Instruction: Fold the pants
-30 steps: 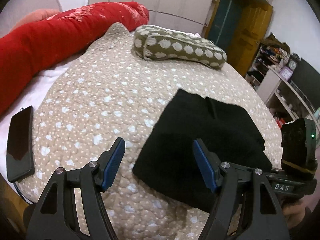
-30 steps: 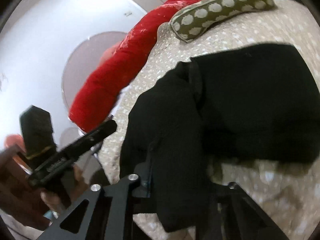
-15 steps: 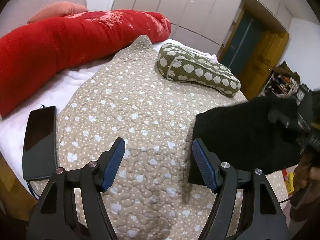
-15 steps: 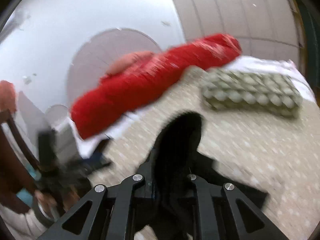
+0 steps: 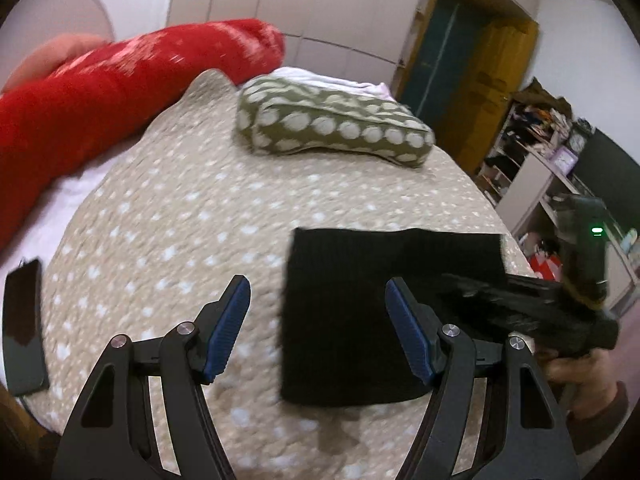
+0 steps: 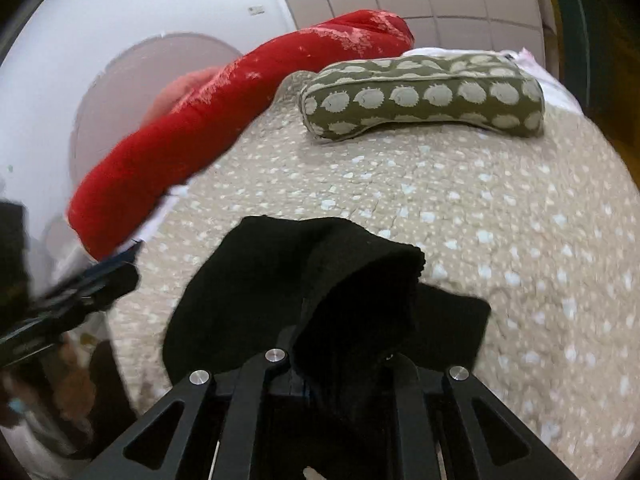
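Observation:
The black pants (image 5: 360,304) lie folded into a rectangle on the beige dotted quilt (image 5: 192,208), to the right of centre in the left wrist view. My left gripper (image 5: 318,328) is open and empty, just above the quilt, its right blue pad over the pants' near left part. My right gripper (image 6: 340,364) is shut on a bunched edge of the pants (image 6: 320,280), which drapes over and hides its fingertips. The right gripper also shows in the left wrist view (image 5: 520,312), at the pants' right side.
A green pillow with pale spots (image 5: 332,124) lies at the far side of the bed. A long red bolster (image 5: 100,96) runs along the left. A black phone (image 5: 22,320) lies at the bed's left edge. Cluttered shelves (image 5: 552,168) stand to the right.
My right gripper has carried the held pants edge across, and the pants now lie as a squarer rectangle. The left gripper has stayed open and shifted slightly.

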A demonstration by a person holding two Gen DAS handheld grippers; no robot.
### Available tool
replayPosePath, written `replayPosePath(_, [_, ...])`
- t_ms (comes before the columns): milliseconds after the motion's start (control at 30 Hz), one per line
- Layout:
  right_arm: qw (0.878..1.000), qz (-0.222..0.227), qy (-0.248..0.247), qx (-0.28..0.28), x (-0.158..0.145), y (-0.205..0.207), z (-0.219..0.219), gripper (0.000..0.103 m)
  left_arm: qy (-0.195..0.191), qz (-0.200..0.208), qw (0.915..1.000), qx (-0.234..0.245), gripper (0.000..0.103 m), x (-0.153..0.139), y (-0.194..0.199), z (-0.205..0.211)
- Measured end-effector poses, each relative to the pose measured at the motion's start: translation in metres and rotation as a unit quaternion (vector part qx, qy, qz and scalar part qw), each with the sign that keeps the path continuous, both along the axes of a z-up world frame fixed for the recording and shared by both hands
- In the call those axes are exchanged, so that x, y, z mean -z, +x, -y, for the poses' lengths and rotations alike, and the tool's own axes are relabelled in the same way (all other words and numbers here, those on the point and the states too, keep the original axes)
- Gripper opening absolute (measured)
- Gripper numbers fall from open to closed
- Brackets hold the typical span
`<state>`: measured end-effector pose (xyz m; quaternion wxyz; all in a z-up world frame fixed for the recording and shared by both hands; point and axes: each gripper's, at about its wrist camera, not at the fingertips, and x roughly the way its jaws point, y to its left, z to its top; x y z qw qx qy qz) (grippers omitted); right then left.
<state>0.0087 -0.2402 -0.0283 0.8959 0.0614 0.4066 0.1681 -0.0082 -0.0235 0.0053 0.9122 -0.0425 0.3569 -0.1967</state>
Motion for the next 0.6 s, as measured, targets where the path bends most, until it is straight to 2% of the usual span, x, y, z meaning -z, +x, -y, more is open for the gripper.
replayPosePath(67, [1.000, -0.007, -0.011, 0.009, 0.005, 0.003, -0.001, 0.011, 0.021, 0.001, 0.9998, 0.003, 0.070, 0.002, 0.003, 0.014])
replayPosePath(133, [1.000, -0.018, 0.014, 0.018, 0.005, 0.001, 0.011, 0.011, 0.037, -0.004, 0.9993, 0.006, 0.070, 0.007, 0.007, 0.023])
replayPosePath(267, [0.999, -0.018, 0.017, 0.032, 0.000, -0.002, 0.028, 0.011, 0.042, -0.014, 0.9990, 0.012, 0.070, 0.019, 0.020, 0.040])
replayPosePath(333, [0.999, -0.039, 0.004, 0.027, 0.008, 0.004, 0.026, 0.019, 0.055, -0.027, 0.9981, 0.007, 0.070, 0.029, 0.028, 0.050])
replayPosePath(367, [0.998, -0.049, -0.011, 0.039, 0.010, 0.006, 0.028, 0.031, 0.063, -0.042, 0.9971, 0.001, 0.070, 0.036, 0.033, 0.054])
replayPosePath(400, [0.997, -0.047, -0.015, 0.053, 0.008, 0.004, 0.033, 0.033, 0.064, -0.054, 0.9965, -0.001, 0.070, 0.041, 0.037, 0.056])
replayPosePath(467, [0.995, -0.024, 0.002, 0.095, -0.005, -0.012, 0.052, 0.033, 0.055, -0.071, 0.9960, -0.005, 0.070, 0.047, 0.042, 0.054])
replayPosePath(533, [0.992, 0.006, -0.001, 0.124, -0.020, -0.026, 0.062, 0.033, 0.051, -0.069, 0.9963, -0.007, 0.070, 0.046, 0.044, 0.052])
replayPosePath(600, [0.992, 0.037, -0.003, 0.118, -0.036, -0.038, 0.059, 0.033, 0.054, -0.064, 0.9965, -0.011, 0.070, 0.044, 0.046, 0.054])
